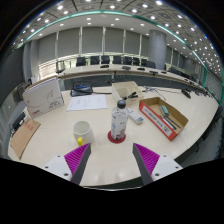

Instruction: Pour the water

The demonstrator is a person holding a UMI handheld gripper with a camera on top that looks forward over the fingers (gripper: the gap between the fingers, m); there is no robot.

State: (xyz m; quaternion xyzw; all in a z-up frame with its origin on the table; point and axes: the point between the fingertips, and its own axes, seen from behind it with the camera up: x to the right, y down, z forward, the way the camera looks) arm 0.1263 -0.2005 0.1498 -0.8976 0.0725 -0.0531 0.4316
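A clear plastic bottle (119, 119) with a white cap stands upright on a red coaster (117, 137) on the pale table (110, 160). To its left sits a white cup (83, 131). My gripper (112, 160) is open, its purple-padded fingers (77, 158) spread wide just short of the bottle, which stands beyond and between them. Nothing is between the fingers.
An open orange-edged cardboard box (164, 116) lies right of the bottle. A paper sheet (88, 101), a small whiteboard (44, 97) and a cardboard panel (24, 139) are at the left. Desks and chairs (105, 62) fill the office behind.
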